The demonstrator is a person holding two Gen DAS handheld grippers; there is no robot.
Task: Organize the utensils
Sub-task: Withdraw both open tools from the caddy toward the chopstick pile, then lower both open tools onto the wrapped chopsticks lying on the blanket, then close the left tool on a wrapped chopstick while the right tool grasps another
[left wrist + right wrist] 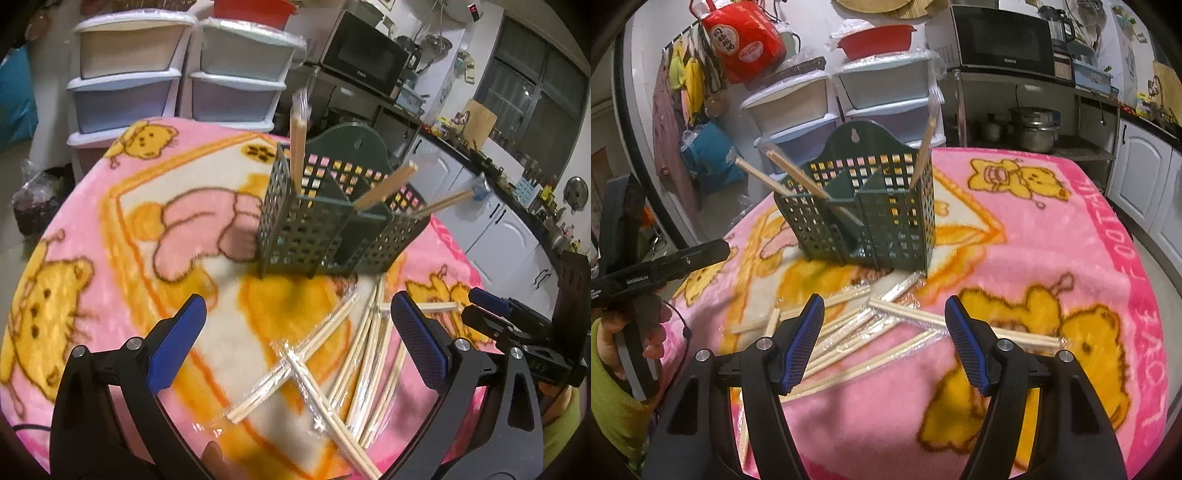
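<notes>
Nearest, both tongs are held released with nothing between the pads: the left gripper (295, 332) and the right gripper (884, 334). Just beyond, wrapped chopsticks (354, 354) are scattered on the pink blanket (92, 229). Farther, at twelve o'clock, the green utensil caddy (864, 218) is seen upright, three pairs inside.

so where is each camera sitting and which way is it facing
Left wrist: rides the left gripper, angled down at the green utensil basket and wrapped chopsticks; its own open jaws show, plus the right gripper at far right.
Right wrist: rides the right gripper, angled down at the green utensil basket from the other side; open jaws, the left gripper and a hand at left.
Shared: basket, chopsticks, pink blanket, microwave.
</notes>
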